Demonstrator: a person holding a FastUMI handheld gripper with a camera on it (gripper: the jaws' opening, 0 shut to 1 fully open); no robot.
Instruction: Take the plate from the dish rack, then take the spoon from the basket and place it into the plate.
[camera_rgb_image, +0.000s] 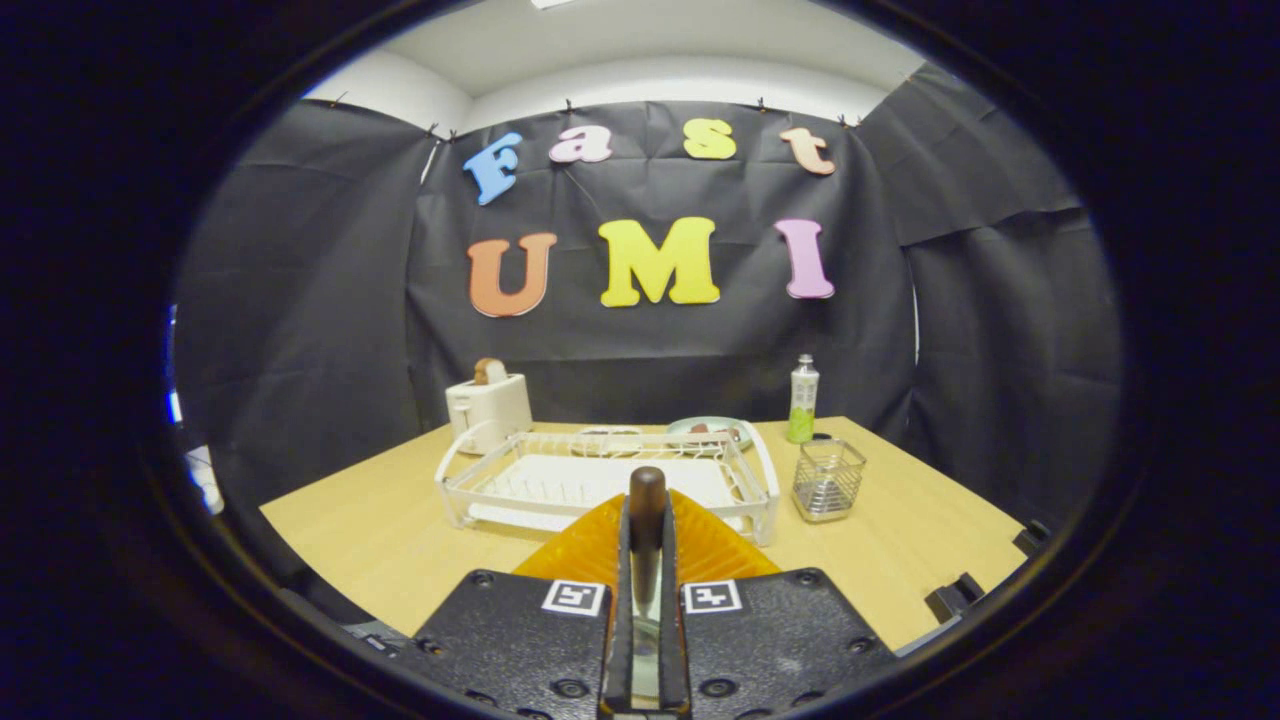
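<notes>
the gripper (646, 560) has its fingers (622, 560) clamped narrowly together.

- The hand-held gripper (647, 560) sits nearest, its two fingers closed on the spoon (646, 530), whose handle end stands up between them.
- A plate (640, 545) lies on the surface (380, 530) directly under and ahead of the fingers.
- The dish rack (520, 480) stands just beyond the plate.
- The basket (828, 480) stands just right of the rack.
- A bottle (803, 400) stands behind the basket, near the back wall.
- A toaster (488, 408) stands behind the rack's left end.
- A second dish (710, 432) lies behind the rack's right end.
</notes>
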